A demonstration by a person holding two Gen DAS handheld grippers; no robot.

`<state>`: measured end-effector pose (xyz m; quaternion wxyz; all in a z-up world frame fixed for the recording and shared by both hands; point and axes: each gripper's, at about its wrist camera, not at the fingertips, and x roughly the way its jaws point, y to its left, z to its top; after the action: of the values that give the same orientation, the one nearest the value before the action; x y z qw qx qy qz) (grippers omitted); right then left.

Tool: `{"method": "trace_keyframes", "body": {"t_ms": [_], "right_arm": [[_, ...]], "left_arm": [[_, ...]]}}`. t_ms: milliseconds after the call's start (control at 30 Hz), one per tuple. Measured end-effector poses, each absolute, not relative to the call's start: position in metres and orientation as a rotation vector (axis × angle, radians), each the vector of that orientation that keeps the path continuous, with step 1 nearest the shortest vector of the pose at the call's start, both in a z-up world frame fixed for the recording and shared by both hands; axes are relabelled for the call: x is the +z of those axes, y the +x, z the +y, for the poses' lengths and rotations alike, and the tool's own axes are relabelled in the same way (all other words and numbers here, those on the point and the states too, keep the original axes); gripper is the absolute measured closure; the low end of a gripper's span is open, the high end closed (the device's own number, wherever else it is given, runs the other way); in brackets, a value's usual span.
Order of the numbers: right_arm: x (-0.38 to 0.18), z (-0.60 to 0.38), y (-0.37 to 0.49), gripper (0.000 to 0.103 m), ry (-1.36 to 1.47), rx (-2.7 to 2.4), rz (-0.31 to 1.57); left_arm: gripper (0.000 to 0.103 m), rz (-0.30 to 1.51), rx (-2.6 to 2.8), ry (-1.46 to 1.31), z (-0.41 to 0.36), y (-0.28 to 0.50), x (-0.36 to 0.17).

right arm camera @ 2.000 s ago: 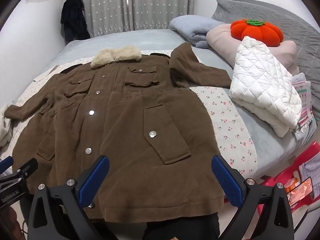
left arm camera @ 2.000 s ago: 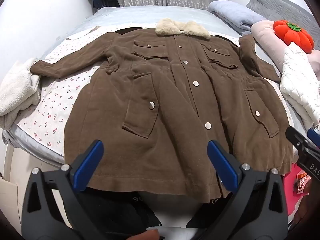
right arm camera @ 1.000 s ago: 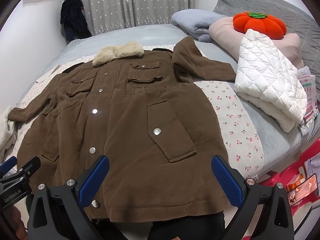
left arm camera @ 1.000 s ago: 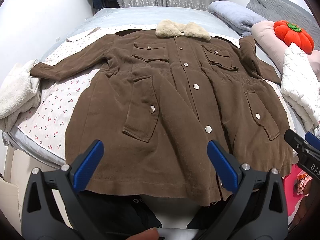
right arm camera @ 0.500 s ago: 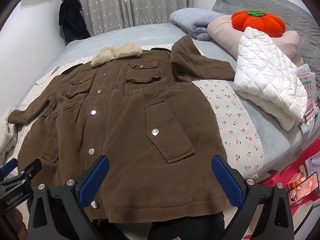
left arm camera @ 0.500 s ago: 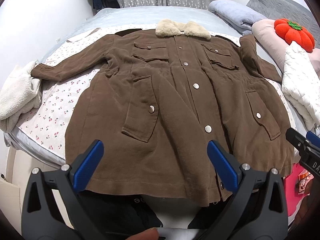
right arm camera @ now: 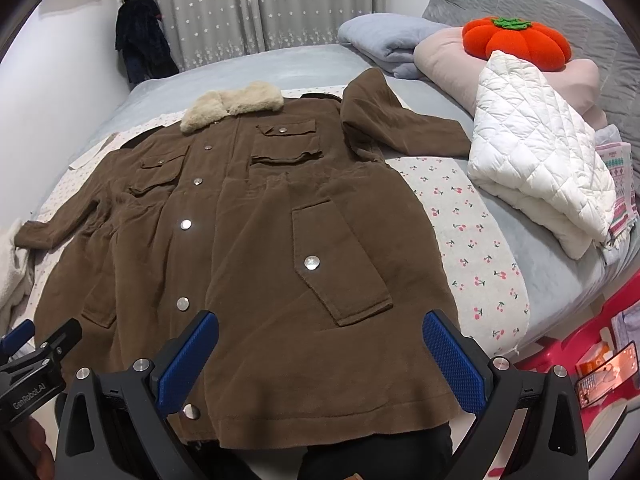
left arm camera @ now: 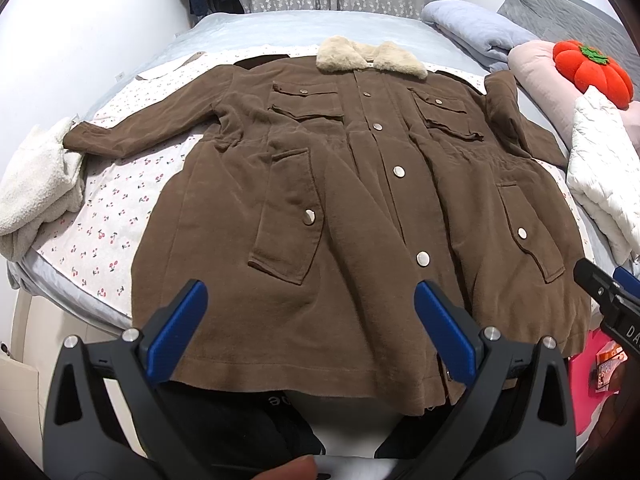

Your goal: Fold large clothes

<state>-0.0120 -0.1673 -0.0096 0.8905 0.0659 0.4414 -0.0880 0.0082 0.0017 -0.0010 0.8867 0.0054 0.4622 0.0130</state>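
A large brown corduroy coat (left arm camera: pixel 360 200) with a cream fur collar (left arm camera: pixel 370 58) lies flat, front up and buttoned, on the bed, sleeves spread to both sides. It also shows in the right wrist view (right arm camera: pixel 260 240). Its hem hangs at the bed's near edge. My left gripper (left arm camera: pixel 310 322) is open and empty, held just above the hem's left half. My right gripper (right arm camera: pixel 320 354) is open and empty above the hem's right half. Each gripper shows at the edge of the other's view.
A cherry-print sheet (left arm camera: pixel 116 200) lies under the coat on the grey bed (right arm camera: pixel 280 64). A folded white quilted jacket (right arm camera: pixel 540 160), pink pillow and orange pumpkin cushion (right arm camera: pixel 516 40) sit right. A white fleece (left arm camera: pixel 36 184) lies left. A pink bin (right arm camera: pixel 580 360) stands on the floor.
Both grippers stay open and drift only slightly; the coat has not moved.
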Motion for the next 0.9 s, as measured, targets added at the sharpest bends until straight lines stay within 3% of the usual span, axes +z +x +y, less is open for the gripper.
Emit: {"method": "trace_keyframes", "body": {"t_ms": [900], "right_arm": [[-0.0134, -0.1673, -0.0120, 0.000, 0.136, -0.180, 0.926]], "left_arm": [[0.000, 0.961, 0.029, 0.008, 0.0035, 0.0083, -0.0012]]}}
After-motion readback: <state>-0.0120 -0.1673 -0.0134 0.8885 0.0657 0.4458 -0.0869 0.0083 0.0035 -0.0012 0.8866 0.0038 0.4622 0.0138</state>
